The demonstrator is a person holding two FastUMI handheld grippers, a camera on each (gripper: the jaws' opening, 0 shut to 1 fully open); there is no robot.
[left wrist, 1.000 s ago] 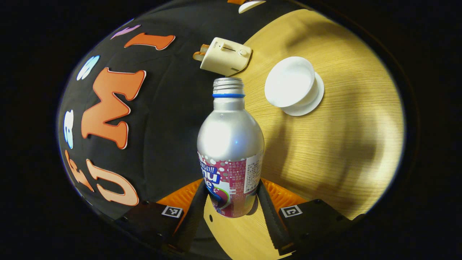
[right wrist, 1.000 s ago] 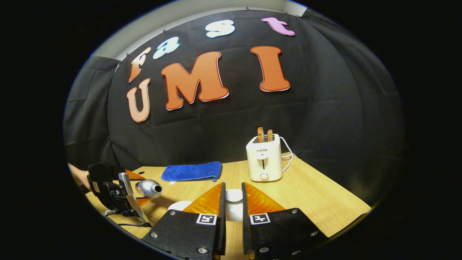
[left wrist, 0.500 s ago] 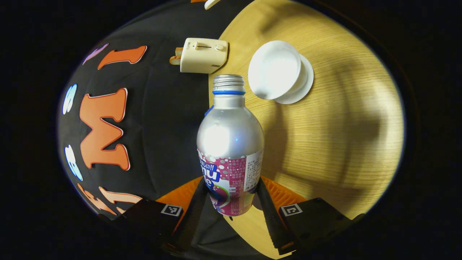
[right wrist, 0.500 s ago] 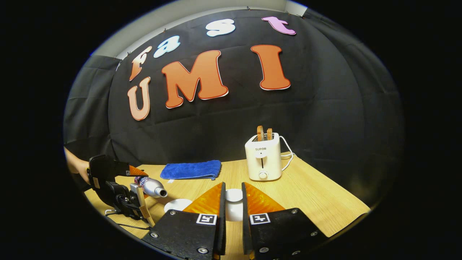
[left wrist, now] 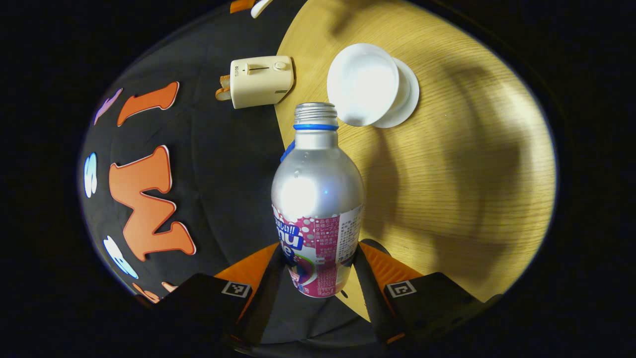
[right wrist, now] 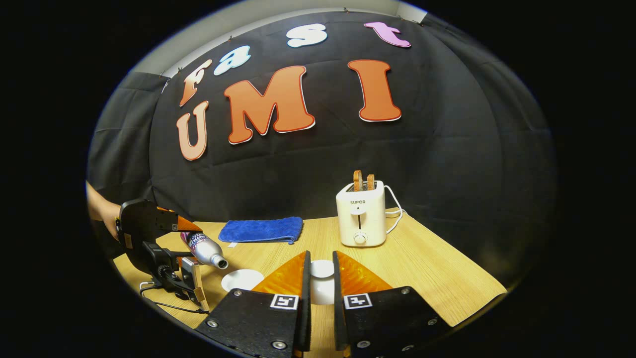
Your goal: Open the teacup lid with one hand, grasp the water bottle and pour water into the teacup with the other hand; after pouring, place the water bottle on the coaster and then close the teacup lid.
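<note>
The left gripper (left wrist: 318,266) is clamped on the bottle (left wrist: 317,199), which is tipped with its open mouth just beside the rim of the teacup (left wrist: 365,82). From the right gripper view the bottle (right wrist: 204,248) slants down over the desk's left edge (right wrist: 149,271), above the white cup (right wrist: 242,279), with a hand (right wrist: 99,209) behind. A blue cloth (right wrist: 261,229) lies at the back edge, a toaster (right wrist: 361,213) farther right. The right gripper (right wrist: 322,276) is pinched on the white lid (right wrist: 322,271).

Silver bottle (left wrist: 317,199) uncapped, tilted; white teacup (left wrist: 362,83) open.
</note>
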